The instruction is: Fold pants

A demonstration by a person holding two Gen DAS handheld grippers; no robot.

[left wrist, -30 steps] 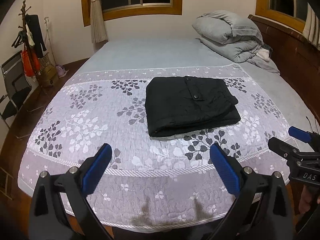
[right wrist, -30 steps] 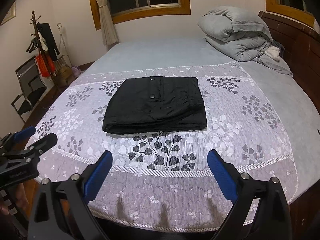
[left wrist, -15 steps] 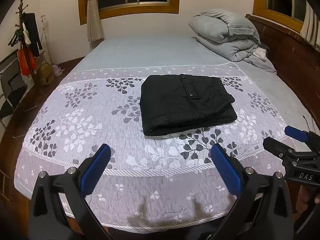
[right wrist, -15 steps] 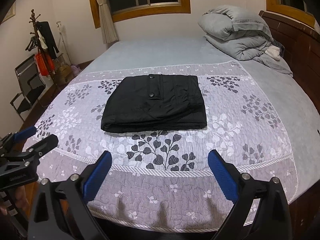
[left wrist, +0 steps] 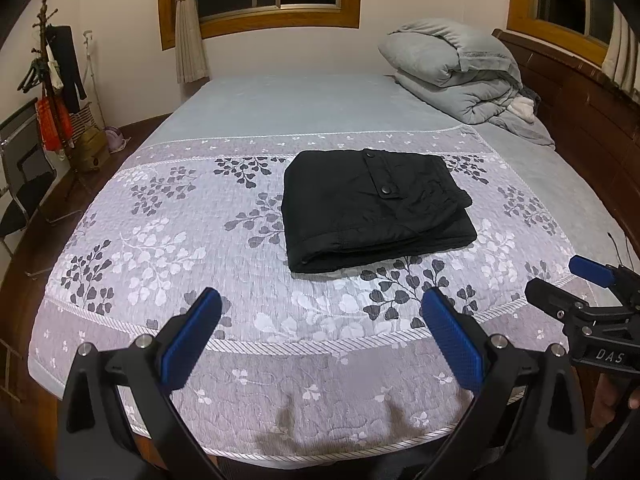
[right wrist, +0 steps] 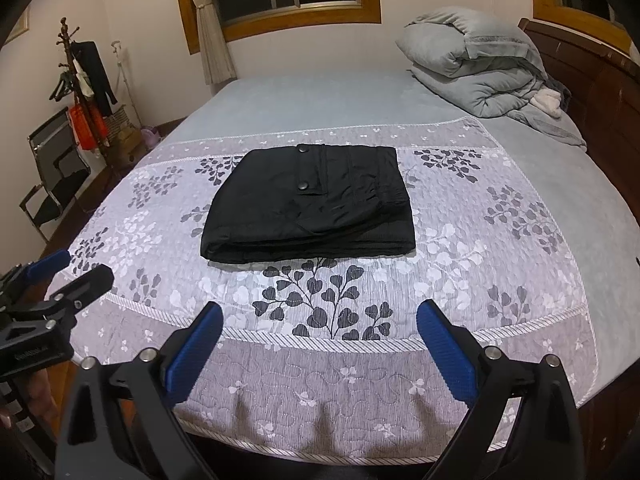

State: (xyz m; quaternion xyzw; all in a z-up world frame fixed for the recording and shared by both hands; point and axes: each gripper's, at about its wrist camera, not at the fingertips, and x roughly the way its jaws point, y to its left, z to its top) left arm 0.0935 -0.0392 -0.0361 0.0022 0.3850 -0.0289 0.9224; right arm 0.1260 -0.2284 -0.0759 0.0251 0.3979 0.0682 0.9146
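Black pants (left wrist: 372, 206) (right wrist: 310, 210) lie folded into a thick rectangle on the leaf-patterned bedspread (left wrist: 160, 240) (right wrist: 480, 248), with a snap-button pocket flap on top. My left gripper (left wrist: 320, 326) hovers open over the bed's near edge, well short of the pants, nothing between its blue pads. My right gripper (right wrist: 318, 334) is likewise open and empty, held back from the pants. Each gripper shows at the edge of the other's view: the right gripper (left wrist: 568, 284) and the left gripper (right wrist: 76, 270).
A grey folded duvet (left wrist: 460, 72) (right wrist: 476, 64) is piled at the bed's far right by the wooden headboard (left wrist: 592, 112). On the left floor stand a coat rack (left wrist: 52, 80) and a black chair (right wrist: 56, 176). Windows line the far wall.
Both grippers have drifted slightly back and up from the bed; the pants lie still and both stay open.
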